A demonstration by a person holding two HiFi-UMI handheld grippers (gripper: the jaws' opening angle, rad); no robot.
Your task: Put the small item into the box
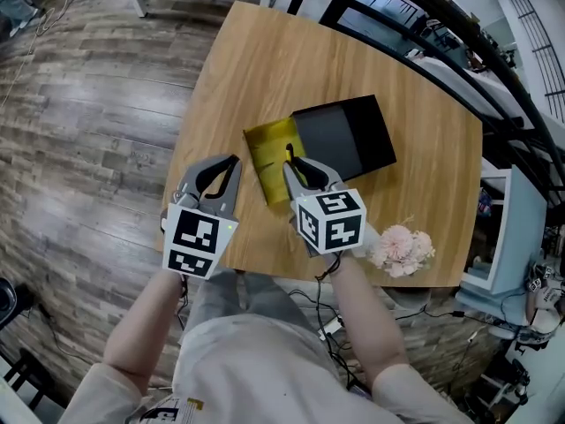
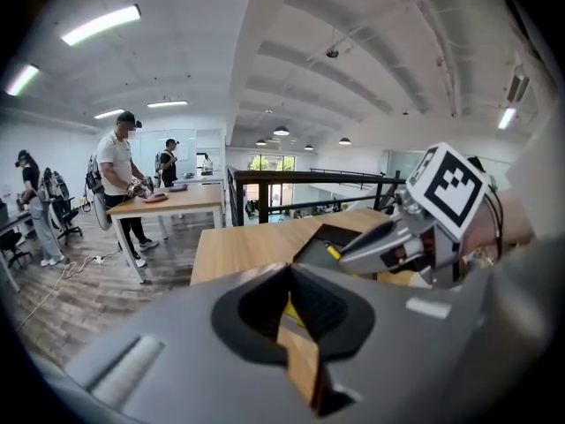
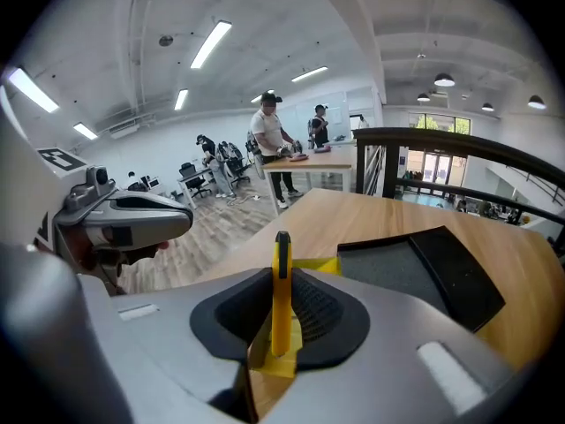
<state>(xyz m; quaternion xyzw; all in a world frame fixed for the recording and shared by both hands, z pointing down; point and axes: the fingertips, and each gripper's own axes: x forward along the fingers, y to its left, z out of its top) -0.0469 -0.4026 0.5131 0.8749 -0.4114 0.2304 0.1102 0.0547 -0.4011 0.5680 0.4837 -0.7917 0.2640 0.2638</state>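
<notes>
A yellow item [image 3: 281, 283] is gripped by the right tongs [image 1: 290, 164] at the near edge of the box [image 1: 346, 136]. The left tongs [image 1: 234, 161] are closed and empty. Pink flowers [image 1: 402, 249] are set by the edge of the worktop [image 1: 256, 69].

Your left gripper [image 1: 233, 161] and right gripper [image 1: 289, 168] are built alike: smooth grey shells, with black ribbed pads lining the jaws. The left cube [image 1: 199, 239] and right cube [image 1: 331, 220] are white and printed with black square markers. A thin black cable [image 1: 328, 276] trails from the right gripper. You wear a pale short-sleeved shirt [image 1: 265, 369], with what may be a printed patch near its hem.
</notes>
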